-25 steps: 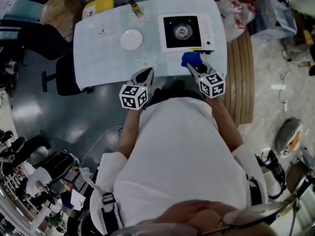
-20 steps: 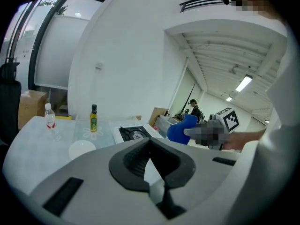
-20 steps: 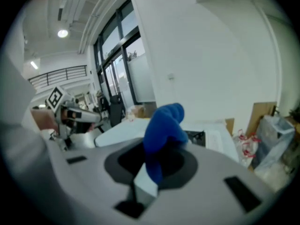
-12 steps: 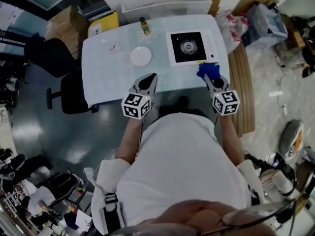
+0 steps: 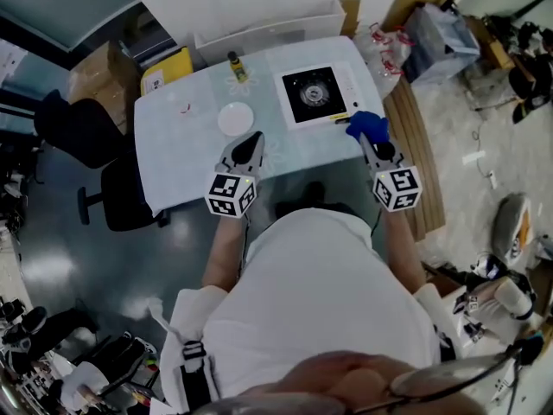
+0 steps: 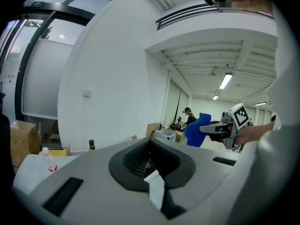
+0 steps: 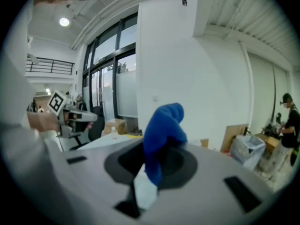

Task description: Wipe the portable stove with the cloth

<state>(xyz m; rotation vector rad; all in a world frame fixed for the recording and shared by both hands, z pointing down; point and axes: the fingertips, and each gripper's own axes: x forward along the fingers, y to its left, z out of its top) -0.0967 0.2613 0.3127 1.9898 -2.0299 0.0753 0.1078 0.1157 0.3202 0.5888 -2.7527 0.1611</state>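
The right hand-held gripper (image 5: pixel 374 145) is clamped on a bunched fold of the blue cloth (image 5: pixel 366 125), held at the table's (image 5: pixel 181 137) near right edge, just beside the portable stove (image 5: pixel 315 93) in the far right corner; the left hand-held gripper (image 5: pixel 252 142) has its jaws together on nothing. The cloth looks soft, light and limp, so it probably needs pressing flat; the stove may slide, so steady its rim.

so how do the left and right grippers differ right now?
The right gripper is clamped on the blue cloth; the left gripper has its jaws together on nothing. The right gripper sits by the stove, at its near right corner; the left gripper is over bare table near the white plate. Both point forward toward the table.
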